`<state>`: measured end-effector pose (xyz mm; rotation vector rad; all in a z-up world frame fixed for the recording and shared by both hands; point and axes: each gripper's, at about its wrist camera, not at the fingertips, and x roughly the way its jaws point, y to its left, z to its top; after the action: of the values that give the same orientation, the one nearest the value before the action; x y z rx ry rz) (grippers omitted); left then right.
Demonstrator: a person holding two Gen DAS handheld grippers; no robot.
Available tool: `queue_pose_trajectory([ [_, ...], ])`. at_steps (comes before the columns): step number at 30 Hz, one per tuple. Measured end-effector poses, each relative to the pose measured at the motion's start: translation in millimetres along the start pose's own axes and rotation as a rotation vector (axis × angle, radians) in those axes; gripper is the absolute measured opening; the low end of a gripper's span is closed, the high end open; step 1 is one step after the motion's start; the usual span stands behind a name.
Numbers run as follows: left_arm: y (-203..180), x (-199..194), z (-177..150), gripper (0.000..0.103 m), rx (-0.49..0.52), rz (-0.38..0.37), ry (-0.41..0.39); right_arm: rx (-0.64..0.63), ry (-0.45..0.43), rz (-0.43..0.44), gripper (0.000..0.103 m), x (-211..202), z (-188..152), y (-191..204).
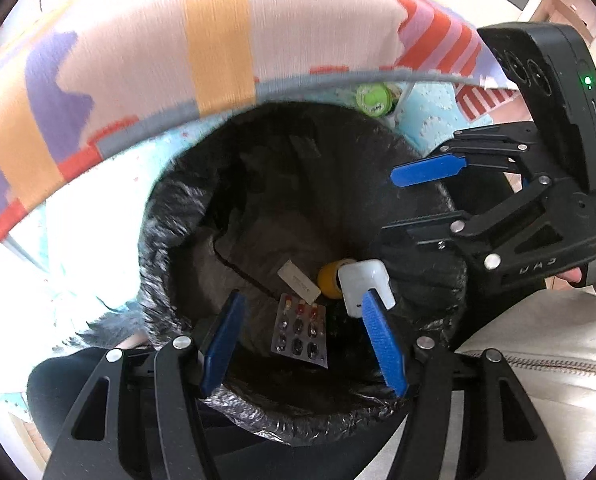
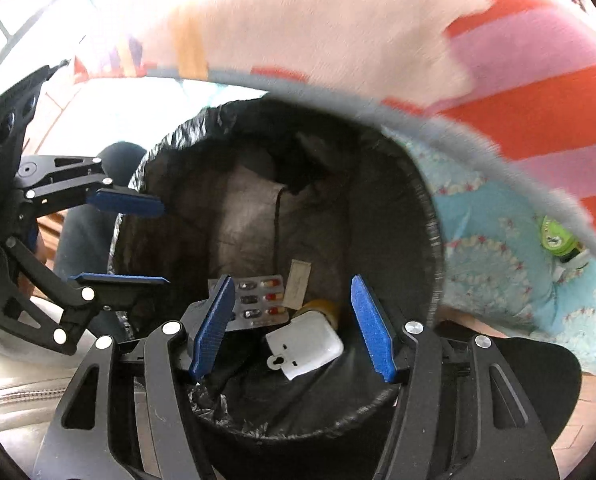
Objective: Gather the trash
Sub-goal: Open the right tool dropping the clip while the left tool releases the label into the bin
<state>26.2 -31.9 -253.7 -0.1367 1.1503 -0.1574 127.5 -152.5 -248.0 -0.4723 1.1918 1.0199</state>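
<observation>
Both grippers hang over the round bin lined with a crinkled black plastic bag [image 1: 166,248], pointing steeply down into it. The left gripper [image 1: 301,340] has its blue pads spread, with nothing between them; the right gripper [image 2: 294,326] is likewise spread and empty.

On the bin's bottom the trash lies together. The silver foil blister pack of red-and-yellow capsules [image 1: 299,334] lies flat, its long axis running from the near wall towards the bin's middle in the left wrist view. A slim pale paper strip [image 1: 299,281] touches its far end, lying at a slant. Just beside them a small white plastic container [image 1: 359,284] lies on its side, against a yellow roll [image 1: 327,280].

A striped blanket [image 1: 146,56] overhangs the bin's far rim, and a green round lid [image 1: 373,98] sits beneath it.
</observation>
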Motion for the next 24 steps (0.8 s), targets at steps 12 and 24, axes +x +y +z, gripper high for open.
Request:
queue_pose_trajectory([
  [12, -5, -52, 12, 0.058, 0.012, 0.028, -0.139, -0.002, -0.12, -0.001, 0.06, -47, 6, 6],
  [24, -7, -104, 42, 0.058, 0.025, 0.072, -0.278, -0.023, -0.231, -0.02, 0.06, -92, 24, 4],
])
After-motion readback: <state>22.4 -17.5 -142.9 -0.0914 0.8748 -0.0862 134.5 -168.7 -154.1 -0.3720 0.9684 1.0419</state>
